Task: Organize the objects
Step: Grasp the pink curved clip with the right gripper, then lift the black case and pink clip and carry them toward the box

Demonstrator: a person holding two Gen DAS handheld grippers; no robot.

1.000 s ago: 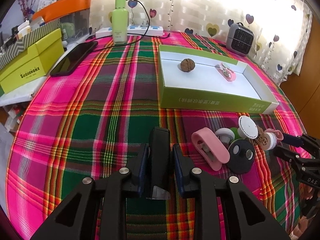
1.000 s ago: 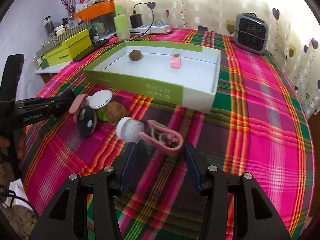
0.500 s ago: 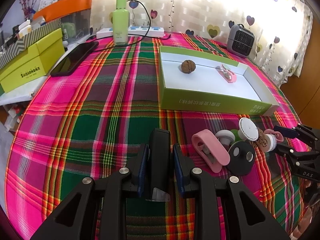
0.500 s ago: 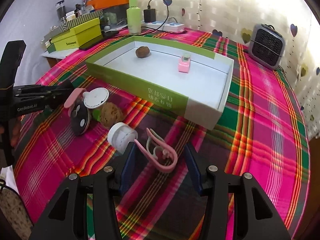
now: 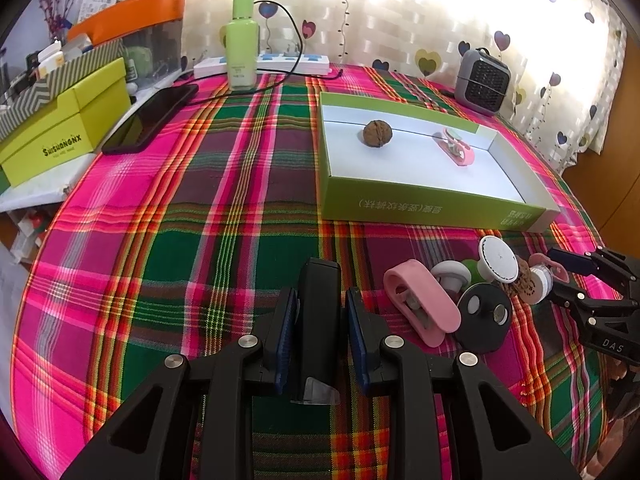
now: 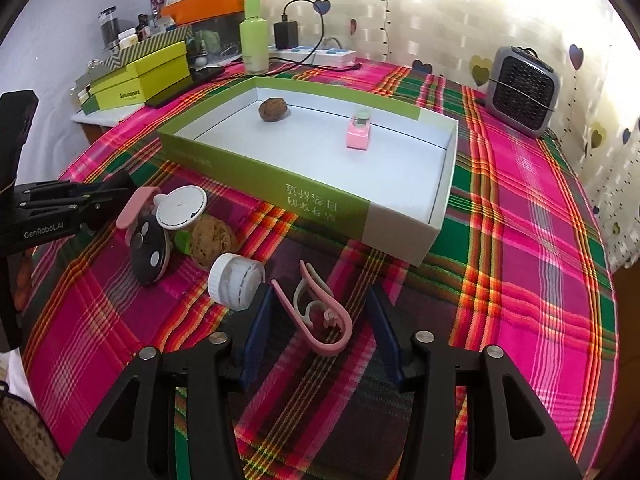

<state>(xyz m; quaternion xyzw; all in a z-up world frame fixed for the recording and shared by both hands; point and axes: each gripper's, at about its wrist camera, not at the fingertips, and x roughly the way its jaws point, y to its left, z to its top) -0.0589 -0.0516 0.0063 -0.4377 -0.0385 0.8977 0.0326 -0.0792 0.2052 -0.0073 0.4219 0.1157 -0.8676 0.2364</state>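
My left gripper (image 5: pixel 320 300) is shut on a black block (image 5: pixel 319 312), held just above the plaid cloth. My right gripper (image 6: pixel 320 316) straddles a pink and white clip (image 6: pixel 324 320) lying on the cloth. Its jaws are closing, and the pads stand a little off the clip. To its left is a pile: a white cap (image 6: pixel 236 280), a walnut (image 6: pixel 212 240), a black disc (image 6: pixel 148 250) and a white disc (image 6: pixel 182 208). Behind it, the green-walled box (image 6: pixel 280 184) holds a walnut (image 6: pixel 273 109) and a pink clip (image 6: pixel 358 134). In the left wrist view the right gripper (image 5: pixel 556 276) sits at the pile's right end.
A grey heater (image 6: pixel 522 92) stands at the back right. Along the back are a green bottle (image 5: pixel 240 48) and a power strip (image 5: pixel 280 62) with a cable. A dark phone (image 5: pixel 152 116) and a yellow-green carton (image 5: pixel 68 136) lie at the left edge.
My right gripper has slid forward so the pink clip now lies between its jaws, which have narrowed. The left gripper and its black block have not moved.
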